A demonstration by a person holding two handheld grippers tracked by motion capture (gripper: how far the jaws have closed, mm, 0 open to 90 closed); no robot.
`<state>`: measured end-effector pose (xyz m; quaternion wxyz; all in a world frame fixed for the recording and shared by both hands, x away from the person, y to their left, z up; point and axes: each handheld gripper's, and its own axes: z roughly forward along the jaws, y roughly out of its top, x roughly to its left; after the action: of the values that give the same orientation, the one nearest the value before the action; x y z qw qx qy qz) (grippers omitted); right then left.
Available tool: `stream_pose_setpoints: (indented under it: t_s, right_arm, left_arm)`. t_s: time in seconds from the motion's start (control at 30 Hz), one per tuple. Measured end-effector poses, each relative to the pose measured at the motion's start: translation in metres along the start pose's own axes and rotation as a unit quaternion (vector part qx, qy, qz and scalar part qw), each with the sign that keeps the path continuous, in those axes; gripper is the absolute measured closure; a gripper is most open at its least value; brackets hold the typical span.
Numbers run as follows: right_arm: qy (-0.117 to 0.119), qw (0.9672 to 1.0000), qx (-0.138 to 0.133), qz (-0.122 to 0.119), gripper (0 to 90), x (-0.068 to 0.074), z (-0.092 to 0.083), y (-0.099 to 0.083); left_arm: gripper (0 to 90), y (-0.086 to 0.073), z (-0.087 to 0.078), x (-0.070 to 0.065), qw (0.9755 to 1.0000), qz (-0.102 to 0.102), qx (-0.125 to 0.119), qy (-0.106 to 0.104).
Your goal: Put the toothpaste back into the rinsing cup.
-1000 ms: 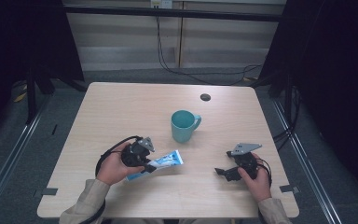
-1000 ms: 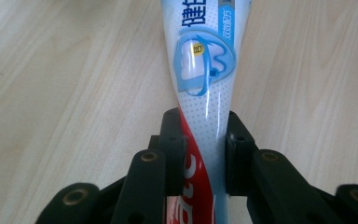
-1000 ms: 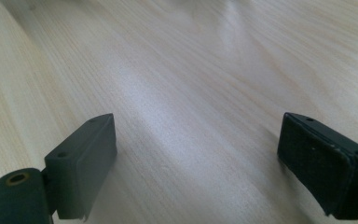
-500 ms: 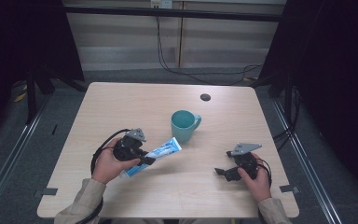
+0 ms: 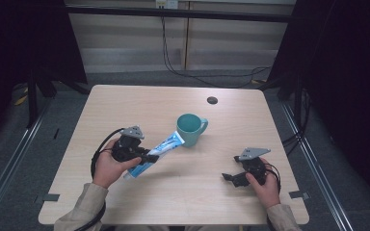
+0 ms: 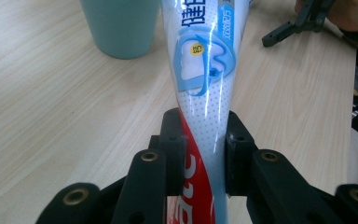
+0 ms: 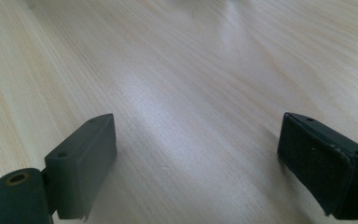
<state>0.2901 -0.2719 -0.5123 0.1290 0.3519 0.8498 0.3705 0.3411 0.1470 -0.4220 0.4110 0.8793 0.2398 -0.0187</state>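
Toothpaste tube carried toward the mug

While the left gripper point(image 5: 150, 156) clamps a toothpaste tube point(image 5: 160, 148), the high view shows the tube's cap end just beside the teal mug point(image 5: 191, 129); the right gripper point(image 5: 231, 178) rests on the table point(image 5: 125, 106), well apart from the mug

Along the left gripper view, both jaws pinch the tube's flat tail, with the mug ahead

Looking down the right gripper view, the jaws stand wide with nothing between them

Judged step: carrying; next likely calls for lifting the cap over the mug's rim
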Motion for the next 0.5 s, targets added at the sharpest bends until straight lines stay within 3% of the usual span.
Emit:
stream_pose_setpoints:
  t_s: [0.5]
  right_arm:
    - [0.0,1.0,-0.001,-0.001,11.2,0.0,0.0,0.0]
  left_arm:
    - [74.3,0.01,-0.011,0.005,0.9982,-0.032,-0.045,0.021]
